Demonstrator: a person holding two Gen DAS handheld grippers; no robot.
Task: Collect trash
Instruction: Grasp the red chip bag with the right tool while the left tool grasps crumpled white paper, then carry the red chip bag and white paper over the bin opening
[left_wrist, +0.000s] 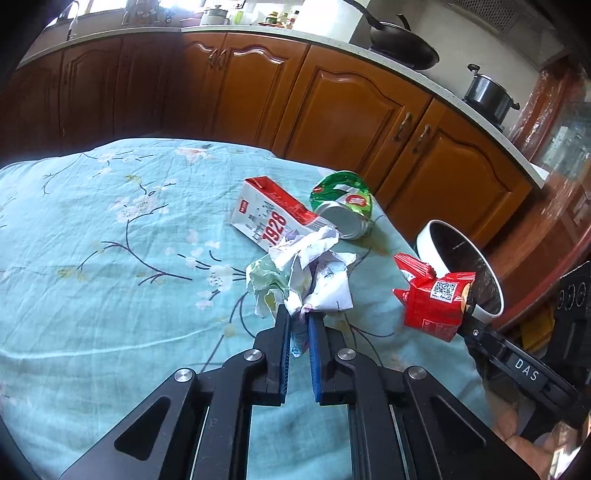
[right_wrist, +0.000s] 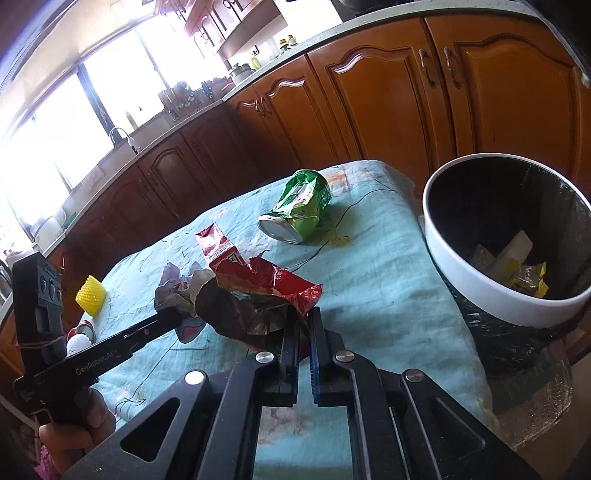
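My left gripper (left_wrist: 299, 314) is shut on a crumpled wad of white and pale green paper (left_wrist: 306, 273) on the teal flowered tablecloth (left_wrist: 110, 258). Behind the wad lie a red-and-white "1928" carton (left_wrist: 269, 218) and a crushed green can (left_wrist: 343, 206). My right gripper (right_wrist: 303, 314) is shut on a crumpled red foil wrapper (right_wrist: 258, 291), held near the white-rimmed bin (right_wrist: 480, 280). In the left wrist view the wrapper (left_wrist: 432, 299) hangs at the right gripper (left_wrist: 467, 306) in front of the bin (left_wrist: 436, 236). The right wrist view shows the left gripper (right_wrist: 177, 317) at the paper (right_wrist: 173, 288).
The bin, lined with a black bag, stands off the table's right edge with yellow scraps (right_wrist: 524, 280) inside. A yellow ribbed object (right_wrist: 91, 297) and a small red-and-white can (right_wrist: 83, 328) sit at the table's left. Wooden kitchen cabinets (left_wrist: 332, 110) stand behind the table.
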